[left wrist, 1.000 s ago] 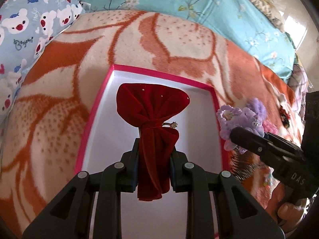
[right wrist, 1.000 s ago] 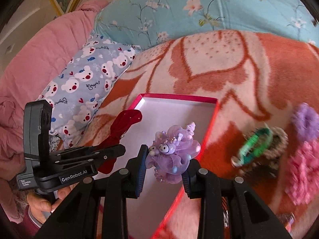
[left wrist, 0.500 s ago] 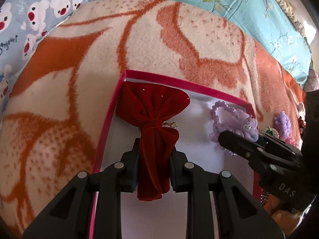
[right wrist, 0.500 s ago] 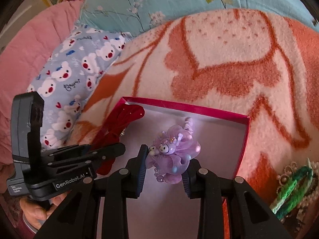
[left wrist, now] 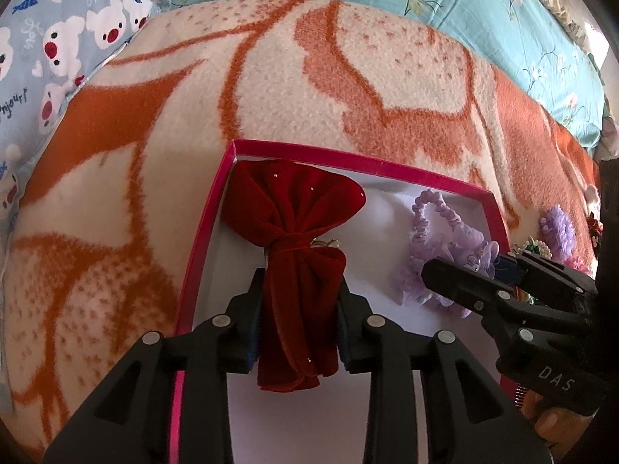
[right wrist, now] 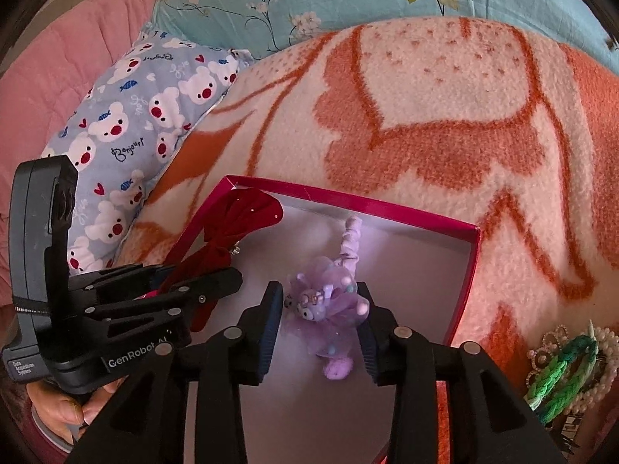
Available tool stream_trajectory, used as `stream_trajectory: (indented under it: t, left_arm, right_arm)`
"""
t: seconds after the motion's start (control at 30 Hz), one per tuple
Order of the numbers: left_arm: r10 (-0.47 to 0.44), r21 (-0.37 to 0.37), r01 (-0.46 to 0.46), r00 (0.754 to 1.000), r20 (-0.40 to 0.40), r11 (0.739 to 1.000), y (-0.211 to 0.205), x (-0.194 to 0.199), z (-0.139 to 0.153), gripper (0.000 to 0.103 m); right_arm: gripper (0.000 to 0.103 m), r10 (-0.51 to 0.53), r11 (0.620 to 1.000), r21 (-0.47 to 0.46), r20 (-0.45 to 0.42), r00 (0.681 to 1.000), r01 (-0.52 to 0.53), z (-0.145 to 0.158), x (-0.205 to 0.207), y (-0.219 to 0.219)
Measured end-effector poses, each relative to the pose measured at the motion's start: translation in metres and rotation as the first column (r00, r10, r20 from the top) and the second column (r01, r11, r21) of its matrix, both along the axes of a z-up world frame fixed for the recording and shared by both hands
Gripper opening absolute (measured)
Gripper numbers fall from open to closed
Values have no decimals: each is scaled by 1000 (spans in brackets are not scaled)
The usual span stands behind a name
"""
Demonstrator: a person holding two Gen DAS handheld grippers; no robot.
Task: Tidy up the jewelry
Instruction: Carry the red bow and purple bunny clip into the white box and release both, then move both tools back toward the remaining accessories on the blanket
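Note:
A pink-rimmed box (left wrist: 348,158) with a white floor lies on the orange and cream blanket. My left gripper (left wrist: 300,282) has a red velvet bow (left wrist: 298,208) between its pads. Its jaws are opening, and the pads still touch the bow's narrow half while the wide half rests in the box's far left corner. My right gripper (right wrist: 320,290) hangs over the box (right wrist: 348,197). Its jaws are opening too, and a purple cartoon hair tie (right wrist: 321,305) lies loose between them on the box floor, with a gap at the left pad. A hand holds each gripper.
A pile of hair accessories lies on the blanket right of the box, with a green braided band (right wrist: 561,367), pearl pieces and a purple scrunchie (left wrist: 557,228). A bear-print pillow (right wrist: 135,104) and a pink quilt (right wrist: 58,58) lie to the left, and teal floral bedding lies behind.
Both grippers came forward and down into the box with their items. The right jaws have widened and the purple hair tie has dropped and turned onto the box floor. The left jaws have widened slightly.

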State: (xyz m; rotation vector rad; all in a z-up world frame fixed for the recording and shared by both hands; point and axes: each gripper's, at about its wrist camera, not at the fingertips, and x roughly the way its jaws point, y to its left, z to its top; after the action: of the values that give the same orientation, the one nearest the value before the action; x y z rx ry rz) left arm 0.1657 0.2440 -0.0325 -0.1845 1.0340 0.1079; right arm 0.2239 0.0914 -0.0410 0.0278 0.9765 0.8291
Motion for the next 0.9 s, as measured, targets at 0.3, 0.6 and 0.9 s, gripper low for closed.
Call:
stream_trajectory:
  t: [0.3, 0.6, 0.9]
  left_arm:
    - [8, 19, -8, 1000, 9, 1000, 1, -10, 12, 55]
    - [15, 3, -15, 999, 49, 1000, -11, -39, 35, 58]
    - [-35, -49, 39, 997, 68, 998, -57, -69, 45, 58]
  right_arm:
    - [51, -6, 1000, 22, 26, 1000, 5, 17, -9, -13]
    - [60, -44, 996, 78, 33, 999, 41, 37, -38, -60]
    - [61, -137, 987, 82, 9, 991, 136, 42, -68, -131]
